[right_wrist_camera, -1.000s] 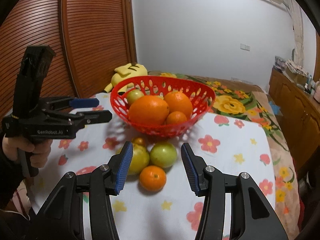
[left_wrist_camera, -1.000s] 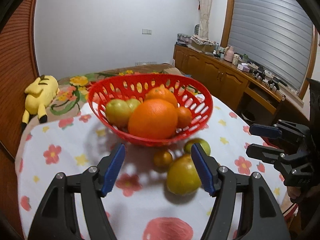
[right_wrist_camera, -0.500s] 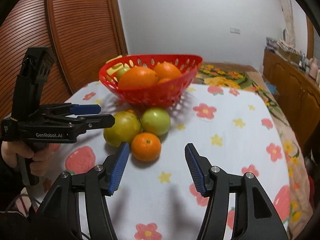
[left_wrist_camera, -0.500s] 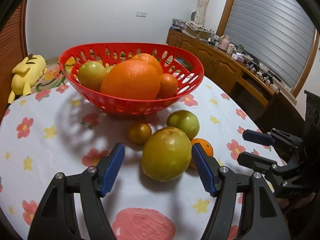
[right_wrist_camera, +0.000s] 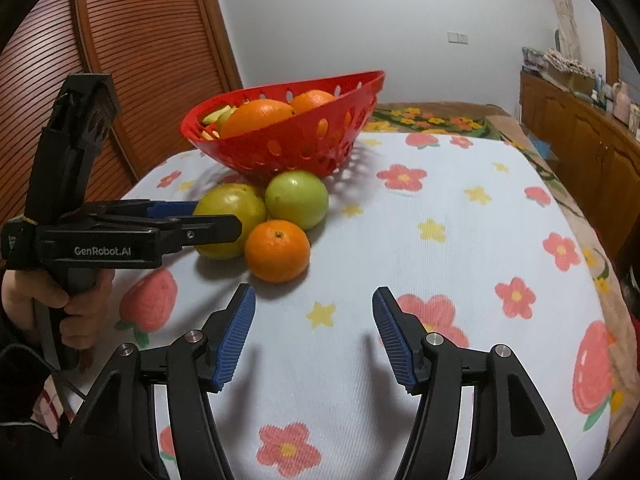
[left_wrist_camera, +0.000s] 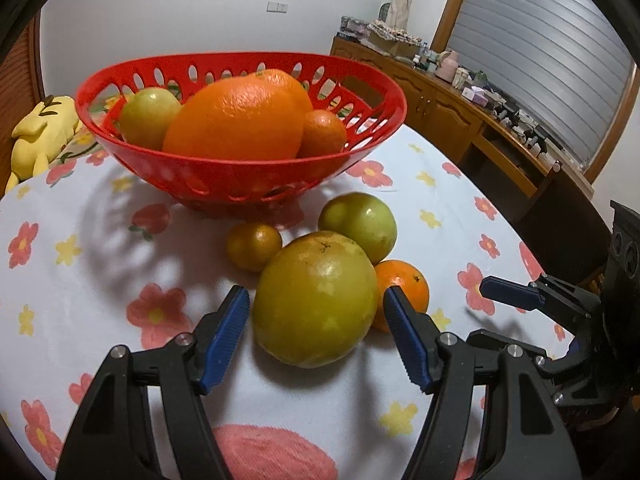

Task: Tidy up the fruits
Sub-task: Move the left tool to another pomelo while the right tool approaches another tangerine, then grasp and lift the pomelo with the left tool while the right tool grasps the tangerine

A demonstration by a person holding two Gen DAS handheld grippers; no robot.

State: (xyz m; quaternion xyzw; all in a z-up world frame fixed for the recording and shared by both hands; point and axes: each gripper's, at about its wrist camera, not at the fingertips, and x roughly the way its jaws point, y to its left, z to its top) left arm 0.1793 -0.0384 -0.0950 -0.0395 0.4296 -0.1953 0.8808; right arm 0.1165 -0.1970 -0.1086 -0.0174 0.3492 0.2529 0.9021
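The left gripper (left_wrist_camera: 316, 308) has its blue fingers (left_wrist_camera: 224, 334) spread wide to either side of the big yellow-green fruit (left_wrist_camera: 316, 298), which sits on the table (left_wrist_camera: 100, 280) between them with a sliver of gap on each side, so nothing is gripped. Just beyond the right finger of that gripper a small orange (left_wrist_camera: 402, 286) peeks out, touching the big fruit; ahead of the fingertips lie a green fruit (left_wrist_camera: 360, 226) and a little dark tangerine (left_wrist_camera: 254, 246), and past those stands the red basket (left_wrist_camera: 240, 182) holding a large orange (left_wrist_camera: 236, 122) and other fruit. The right gripper (right_wrist_camera: 314, 304) hovers low over the flowered cloth with its fingers (right_wrist_camera: 236, 334) equally wide and bare, the small orange just ahead of its left fingertip. A yellow plush toy (left_wrist_camera: 38, 132) lies far off to the left.
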